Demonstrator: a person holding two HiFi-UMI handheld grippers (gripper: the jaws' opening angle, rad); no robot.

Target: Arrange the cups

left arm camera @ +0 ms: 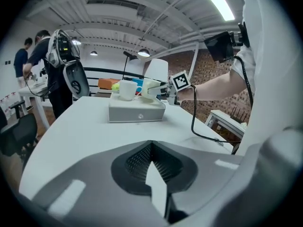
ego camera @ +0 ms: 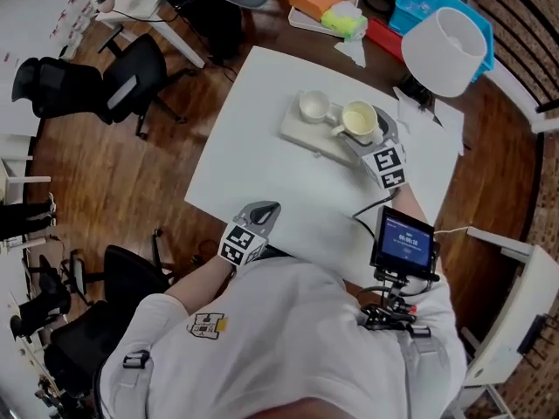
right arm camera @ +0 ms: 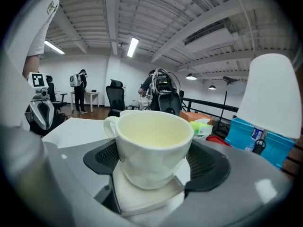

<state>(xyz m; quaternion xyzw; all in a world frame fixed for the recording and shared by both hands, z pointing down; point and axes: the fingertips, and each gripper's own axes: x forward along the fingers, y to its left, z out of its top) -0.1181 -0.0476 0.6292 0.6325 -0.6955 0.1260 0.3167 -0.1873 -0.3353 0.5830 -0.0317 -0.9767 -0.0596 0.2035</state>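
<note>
The right gripper (ego camera: 371, 138) has its jaws grasping the cream cup (right arm camera: 154, 136) by its sides, at the right end of the pale block (ego camera: 301, 133) on the worktop (ego camera: 262, 147). If it is let go too near the block's edge, the cup could tip off. A sideways nudge could also knock the small white cup (ego camera: 313, 106) standing just beside it. Both cups look empty. The left gripper (left arm camera: 151, 169) has its jaws clenched on nothing and sits by the worktop's near edge, well apart from the block.
</note>
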